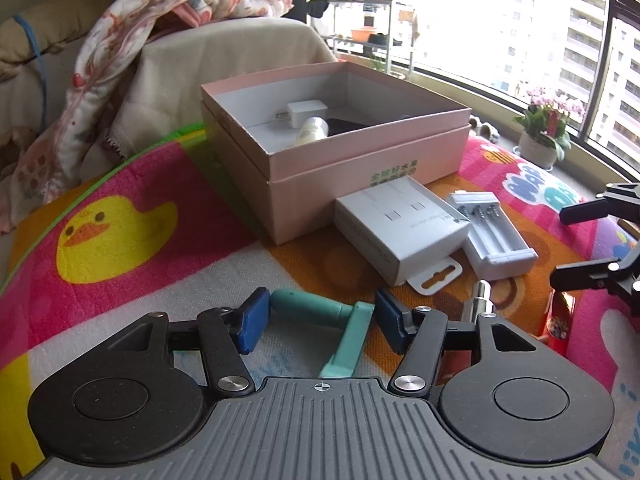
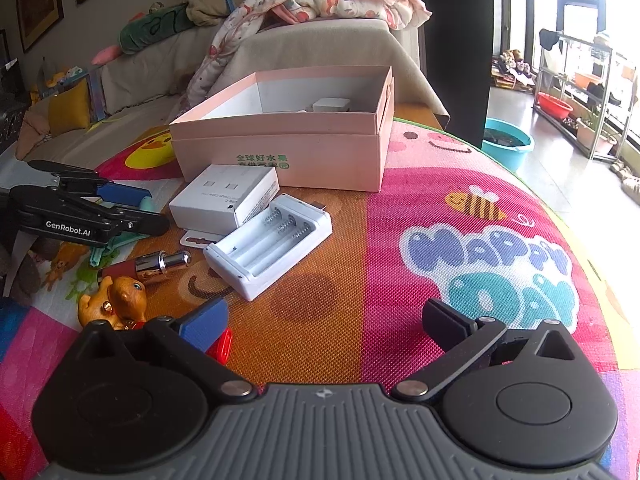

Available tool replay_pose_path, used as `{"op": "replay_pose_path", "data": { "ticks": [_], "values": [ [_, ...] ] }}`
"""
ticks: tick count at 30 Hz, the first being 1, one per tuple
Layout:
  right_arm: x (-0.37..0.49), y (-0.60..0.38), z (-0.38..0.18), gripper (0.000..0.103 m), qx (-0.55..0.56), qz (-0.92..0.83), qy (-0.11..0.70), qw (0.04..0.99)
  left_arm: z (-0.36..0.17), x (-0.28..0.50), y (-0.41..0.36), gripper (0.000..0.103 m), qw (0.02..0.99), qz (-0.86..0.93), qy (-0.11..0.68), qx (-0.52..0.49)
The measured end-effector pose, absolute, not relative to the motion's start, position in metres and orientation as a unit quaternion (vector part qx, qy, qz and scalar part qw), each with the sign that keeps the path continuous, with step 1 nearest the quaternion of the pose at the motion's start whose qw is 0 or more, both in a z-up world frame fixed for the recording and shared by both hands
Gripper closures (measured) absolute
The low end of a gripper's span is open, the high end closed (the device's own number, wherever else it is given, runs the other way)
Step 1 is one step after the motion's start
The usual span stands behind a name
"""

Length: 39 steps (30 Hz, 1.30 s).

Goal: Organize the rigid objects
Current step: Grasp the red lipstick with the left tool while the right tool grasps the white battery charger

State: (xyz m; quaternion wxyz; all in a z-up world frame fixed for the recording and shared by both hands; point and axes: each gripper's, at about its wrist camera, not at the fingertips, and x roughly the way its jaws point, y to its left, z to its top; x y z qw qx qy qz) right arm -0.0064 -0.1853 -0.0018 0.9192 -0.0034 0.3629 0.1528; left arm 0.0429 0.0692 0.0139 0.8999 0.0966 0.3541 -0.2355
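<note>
Already, part of the sorting could be judged done: inside the pink box [image 1: 336, 136], at the centre of the left wrist view, a white plug adapter [image 1: 302, 114], a small white bottle [image 1: 312, 130] and a dark item were seen lying.

Several rigid things were left outside on the play mat [image 2: 440, 240]. Just in front of the box, a white carton [image 2: 224, 196] was seen touching a white battery charger [image 2: 272, 244]. At the lower left of the right wrist view lay a lipstick [image 2: 148, 266] and an orange toy figure [image 2: 116, 300], with a small red item [image 2: 222, 346] partly hidden behind the right tool's pad.

The left tool [image 1: 318, 320] was seen spread around a teal T-shaped piece [image 1: 332, 320], its pads just beside the piece and not yet pressed on it. The right tool [image 2: 324, 320] was held spread wide over bare mat, gripping nothing.

By this judgement, less than half of the task was finished.
</note>
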Motion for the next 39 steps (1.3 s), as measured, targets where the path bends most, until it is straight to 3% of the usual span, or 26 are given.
{"op": "replay_pose_path", "data": {
  "ticks": [12,20,28,31,39],
  "values": [
    [0.001,-0.186,0.001,0.0,-0.015,0.177,0.374,0.91,0.012,0.044,0.059,0.044,0.909,-0.229,0.337,0.087],
    [0.029,-0.157,0.019,0.0,-0.132,0.246,0.336,0.899,0.012,0.025,0.063,0.044,0.905,-0.237,0.342,0.085],
    [0.069,-0.135,0.002,0.0,-0.141,0.312,0.373,0.863,0.015,-0.002,0.071,0.044,0.904,-0.228,0.352,0.078],
    [0.065,-0.132,0.0,0.014,-0.135,0.317,0.366,0.865,0.015,-0.004,0.071,0.044,0.907,-0.225,0.348,0.08],
    [0.024,-0.161,0.025,0.014,-0.1,0.286,0.359,0.883,0.018,-0.019,0.07,0.044,0.909,-0.217,0.344,0.089]
  ]
}}
